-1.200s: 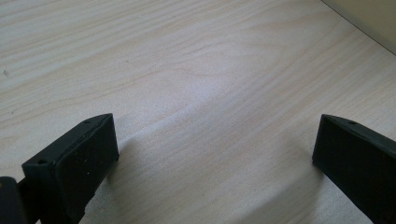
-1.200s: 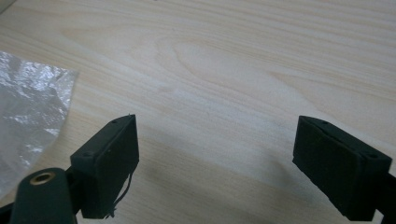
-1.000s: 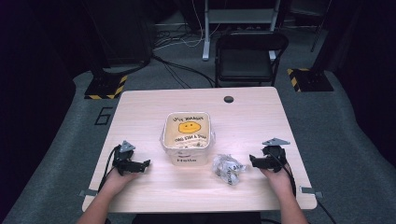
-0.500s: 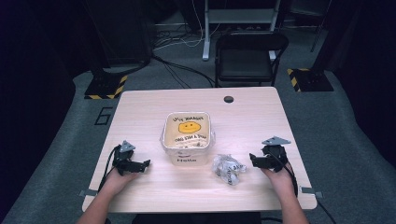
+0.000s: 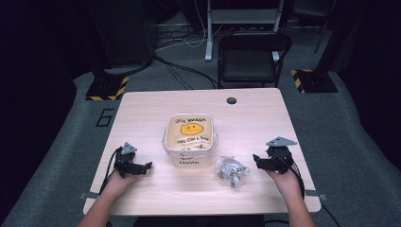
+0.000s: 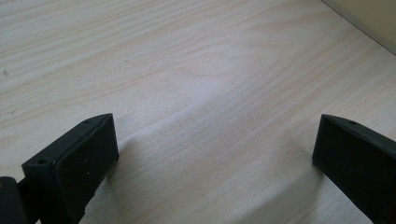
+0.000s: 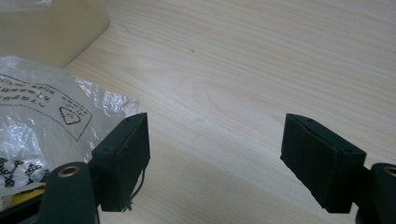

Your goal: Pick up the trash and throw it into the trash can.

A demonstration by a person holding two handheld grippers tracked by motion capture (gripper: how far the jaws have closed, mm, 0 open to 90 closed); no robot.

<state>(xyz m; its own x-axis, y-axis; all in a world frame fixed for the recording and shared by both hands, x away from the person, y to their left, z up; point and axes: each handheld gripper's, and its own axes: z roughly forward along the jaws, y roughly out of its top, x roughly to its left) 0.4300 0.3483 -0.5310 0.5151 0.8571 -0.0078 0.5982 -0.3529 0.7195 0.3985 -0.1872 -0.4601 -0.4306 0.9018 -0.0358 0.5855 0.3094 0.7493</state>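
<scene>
1. Both grippers, left gripper point(image 5: 147, 165) and right gripper point(image 5: 256, 160), rested with jaws spread and empty.
2. We judged the crumpled plastic bag point(image 5: 231, 170), beside the tub point(image 5: 190, 140), next; we advised approaching low, pinching a fold.

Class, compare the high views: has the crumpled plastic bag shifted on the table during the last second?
No. The plastic bag keeps its place just right of the tub's front corner.
</scene>
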